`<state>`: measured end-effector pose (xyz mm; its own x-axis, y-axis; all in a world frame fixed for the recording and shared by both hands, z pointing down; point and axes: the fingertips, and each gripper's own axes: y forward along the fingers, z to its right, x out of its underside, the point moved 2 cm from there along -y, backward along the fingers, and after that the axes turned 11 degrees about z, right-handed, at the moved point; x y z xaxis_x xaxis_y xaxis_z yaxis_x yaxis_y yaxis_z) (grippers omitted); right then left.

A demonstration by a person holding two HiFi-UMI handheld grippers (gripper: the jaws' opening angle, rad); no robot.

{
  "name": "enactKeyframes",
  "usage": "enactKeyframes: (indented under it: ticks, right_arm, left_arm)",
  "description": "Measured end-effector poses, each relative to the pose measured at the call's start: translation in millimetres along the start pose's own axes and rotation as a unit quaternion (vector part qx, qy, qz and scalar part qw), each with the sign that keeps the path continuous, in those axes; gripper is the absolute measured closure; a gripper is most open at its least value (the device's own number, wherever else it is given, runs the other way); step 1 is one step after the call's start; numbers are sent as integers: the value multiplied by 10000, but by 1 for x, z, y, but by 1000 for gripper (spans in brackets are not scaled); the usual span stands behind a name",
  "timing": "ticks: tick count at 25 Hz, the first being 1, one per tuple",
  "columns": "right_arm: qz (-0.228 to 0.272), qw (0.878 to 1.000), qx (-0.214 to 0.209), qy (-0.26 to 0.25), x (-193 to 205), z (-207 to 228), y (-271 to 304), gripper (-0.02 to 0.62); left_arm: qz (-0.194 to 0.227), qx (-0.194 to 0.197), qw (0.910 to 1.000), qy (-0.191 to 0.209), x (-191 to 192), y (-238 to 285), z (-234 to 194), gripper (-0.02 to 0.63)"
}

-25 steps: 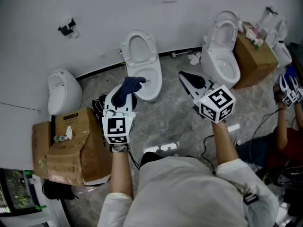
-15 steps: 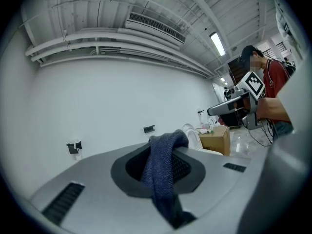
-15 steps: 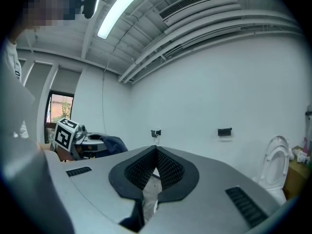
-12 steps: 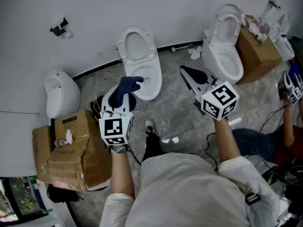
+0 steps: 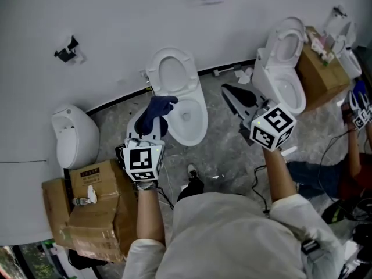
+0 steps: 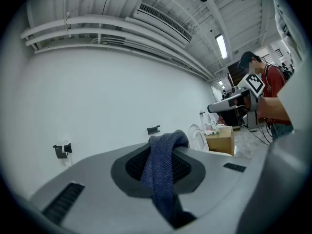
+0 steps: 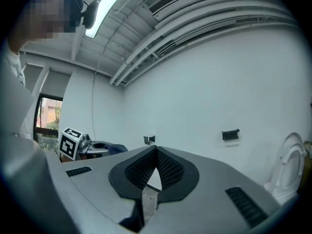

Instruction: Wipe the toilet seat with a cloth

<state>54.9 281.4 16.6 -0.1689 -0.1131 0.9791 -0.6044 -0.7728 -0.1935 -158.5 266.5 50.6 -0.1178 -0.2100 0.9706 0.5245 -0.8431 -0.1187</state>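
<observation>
A white toilet [image 5: 181,100] with its lid up stands against the wall in the head view. Just left of its bowl, my left gripper [image 5: 150,120] is shut on a dark blue cloth [image 5: 157,109]. In the left gripper view the cloth [image 6: 163,172] sticks up between the closed jaws of that gripper [image 6: 165,152] and droops over them. To the right of the bowl, my right gripper [image 5: 228,92] is held above the floor. In the right gripper view the right gripper [image 7: 156,154] has its jaws together with nothing between them.
A second toilet [image 5: 283,68] stands at the right beside a cardboard box [image 5: 317,63]. A white urinal-like fixture [image 5: 72,135] and stacked cardboard boxes [image 5: 87,205] sit at the left. Cables lie on the floor at the right, near another person's arm [image 5: 354,138].
Both grippers and the person have moved forward toward the wall, so the middle toilet now lies between the two grippers. The cloth stays gripped in the left gripper.
</observation>
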Motion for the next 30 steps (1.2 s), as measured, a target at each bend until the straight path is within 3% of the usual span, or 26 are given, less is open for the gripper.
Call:
enactKeyframes:
  ticks: [3, 8, 16, 23, 30]
  right_arm:
    - [-22, 10000, 55, -45, 8, 14, 33, 569]
    - [59, 9995, 120, 291, 24, 31, 77, 569]
    - [-57, 9989, 421, -173, 40, 63, 142, 568]
    - [-336, 9969, 680, -185, 72, 84, 168, 568]
    - [-343, 9958, 835, 137, 104, 117, 181, 568]
  left_arm:
    - [-53, 84, 9999, -22, 12, 27, -25, 571]
    - [-57, 202, 9997, -119, 37, 69, -67, 571]
    - [-150, 155, 9994, -261, 70, 129, -117, 571]
    - [-436, 447, 9967, -521, 103, 155, -122, 571]
    - [-493, 349, 9955, -728, 134, 188, -134, 571]
